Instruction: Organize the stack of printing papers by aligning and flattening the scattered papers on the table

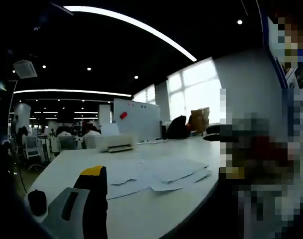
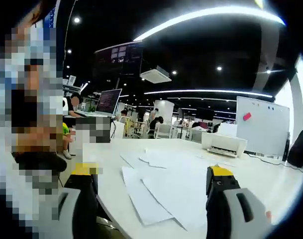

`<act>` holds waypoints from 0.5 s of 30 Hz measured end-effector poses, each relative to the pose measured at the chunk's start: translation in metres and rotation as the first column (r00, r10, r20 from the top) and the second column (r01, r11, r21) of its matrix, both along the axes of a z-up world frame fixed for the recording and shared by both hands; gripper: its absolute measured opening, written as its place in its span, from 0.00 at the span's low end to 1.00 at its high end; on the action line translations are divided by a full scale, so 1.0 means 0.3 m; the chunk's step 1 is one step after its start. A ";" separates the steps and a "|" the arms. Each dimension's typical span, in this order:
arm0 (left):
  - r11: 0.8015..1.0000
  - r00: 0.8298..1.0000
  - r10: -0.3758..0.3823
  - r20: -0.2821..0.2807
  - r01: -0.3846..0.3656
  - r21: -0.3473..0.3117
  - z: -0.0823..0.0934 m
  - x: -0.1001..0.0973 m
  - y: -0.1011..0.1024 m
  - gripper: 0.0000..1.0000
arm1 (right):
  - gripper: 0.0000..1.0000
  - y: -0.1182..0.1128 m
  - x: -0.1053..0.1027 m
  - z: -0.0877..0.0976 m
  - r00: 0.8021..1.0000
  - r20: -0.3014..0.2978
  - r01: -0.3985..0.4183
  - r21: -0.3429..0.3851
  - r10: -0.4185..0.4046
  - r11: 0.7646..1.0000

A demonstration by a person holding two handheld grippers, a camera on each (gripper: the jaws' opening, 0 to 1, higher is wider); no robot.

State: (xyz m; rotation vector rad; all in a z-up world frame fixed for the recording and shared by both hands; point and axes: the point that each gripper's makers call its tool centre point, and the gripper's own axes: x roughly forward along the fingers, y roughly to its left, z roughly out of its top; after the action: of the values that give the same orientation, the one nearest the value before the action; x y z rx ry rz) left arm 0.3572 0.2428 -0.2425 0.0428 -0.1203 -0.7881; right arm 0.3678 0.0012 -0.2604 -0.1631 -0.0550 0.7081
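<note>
Several white printing papers (image 1: 156, 177) lie scattered and overlapping on the white table (image 1: 141, 214), spread ahead of both grippers. In the left gripper view my left gripper (image 1: 163, 172) hovers at the table's near edge, short of the sheets. Its left jaw with a yellow tip stands far from the blurred right one, and nothing is between them. In the right gripper view the same papers (image 2: 166, 189) fan out between and beyond the jaws of my right gripper (image 2: 152, 170). It is open wide above the table edge (image 2: 111, 209) and holds nothing.
A white printer (image 1: 114, 143) (image 2: 223, 143) sits at the table's far end, with a whiteboard (image 1: 136, 119) (image 2: 263, 124) behind it. A cardboard box (image 1: 200, 119) and a dark chair (image 1: 178, 128) stand by the window. People sit at desks with a monitor (image 2: 109, 102).
</note>
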 end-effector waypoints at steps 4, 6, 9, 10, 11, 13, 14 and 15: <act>1.000 1.000 -0.002 -0.001 0.002 0.005 -0.001 0.000 -0.003 0.95 | 0.85 0.001 -0.006 0.002 1.000 0.005 -0.002 -0.001 0.002 1.000; 1.000 1.000 -0.003 -0.001 0.003 0.004 -0.001 0.000 -0.005 0.95 | 0.85 -0.002 -0.006 0.002 1.000 0.006 0.002 -0.006 -0.002 1.000; 1.000 1.000 -0.007 0.001 0.007 0.002 0.002 -0.001 -0.009 0.95 | 0.85 -0.002 -0.005 0.002 1.000 0.004 0.001 -0.005 -0.001 1.000; 1.000 1.000 -0.008 0.001 0.008 0.003 0.002 0.000 -0.010 0.95 | 0.85 -0.002 -0.004 0.002 1.000 0.004 0.001 -0.004 -0.001 1.000; 1.000 1.000 -0.008 0.000 0.008 0.004 0.001 0.000 -0.011 0.95 | 0.85 -0.002 -0.003 0.001 1.000 0.002 0.002 -0.007 -0.002 1.000; 1.000 1.000 -0.008 0.000 0.008 0.006 0.001 0.001 -0.011 0.95 | 0.85 0.001 -0.003 0.002 1.000 0.002 0.000 -0.009 0.000 1.000; 1.000 1.000 -0.008 0.000 0.008 0.006 0.001 0.001 -0.011 0.95 | 0.85 0.002 -0.003 0.002 1.000 0.002 -0.001 -0.009 0.001 1.000; 1.000 1.000 -0.008 0.000 0.008 0.006 0.001 0.001 -0.010 0.95 | 0.85 0.003 -0.002 0.002 1.000 0.002 0.000 -0.010 0.000 1.000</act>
State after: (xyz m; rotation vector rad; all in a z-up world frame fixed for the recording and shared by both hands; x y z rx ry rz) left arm 0.3576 0.2397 -0.2422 0.0475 -0.1182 -0.7963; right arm 0.3671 0.0020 -0.2597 -0.1739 -0.0536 0.7085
